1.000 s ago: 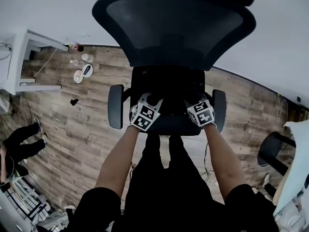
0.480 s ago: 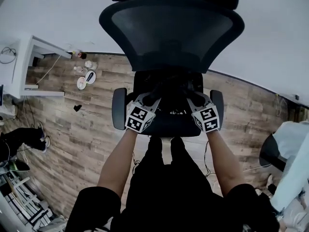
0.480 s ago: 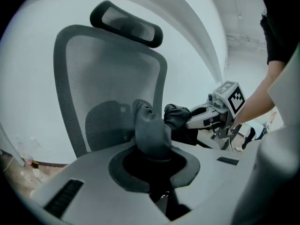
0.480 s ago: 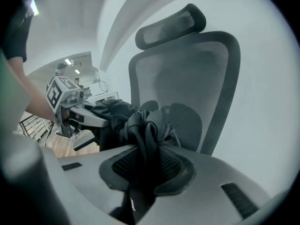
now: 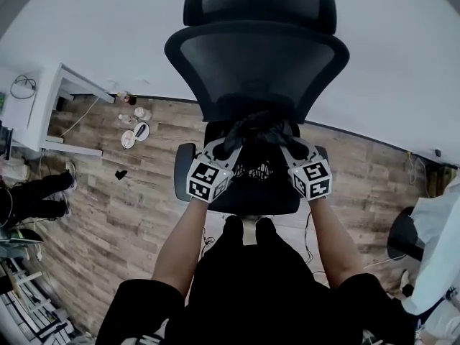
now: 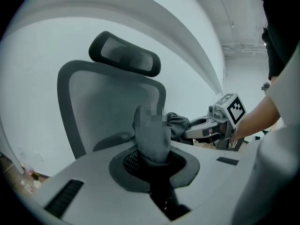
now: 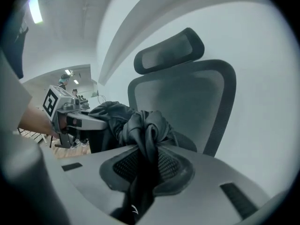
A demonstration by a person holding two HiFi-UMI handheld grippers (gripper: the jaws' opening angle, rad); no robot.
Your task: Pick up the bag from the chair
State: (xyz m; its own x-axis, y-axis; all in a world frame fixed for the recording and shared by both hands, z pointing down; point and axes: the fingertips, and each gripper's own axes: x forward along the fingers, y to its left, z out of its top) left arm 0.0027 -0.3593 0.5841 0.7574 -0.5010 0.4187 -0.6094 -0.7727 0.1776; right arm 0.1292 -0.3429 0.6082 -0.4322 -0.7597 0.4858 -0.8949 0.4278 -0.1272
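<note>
Both are on it: the left tongs [image 5: 231, 146] are pinched down narrow on a fold of the black bag [image 5: 260, 129], and the right tongs [image 5: 286, 144] have just been closing and are clamped on a twisted bunch of the same cloth. The bag is strung between the two tips and sags just below them, in front of the chair [image 5: 256, 56] back. Gripping it at two ends looks meant to share the weight and stop it swinging. I'd call it as good as picked up, though I can't tell whether its bottom clears the seat.
</note>
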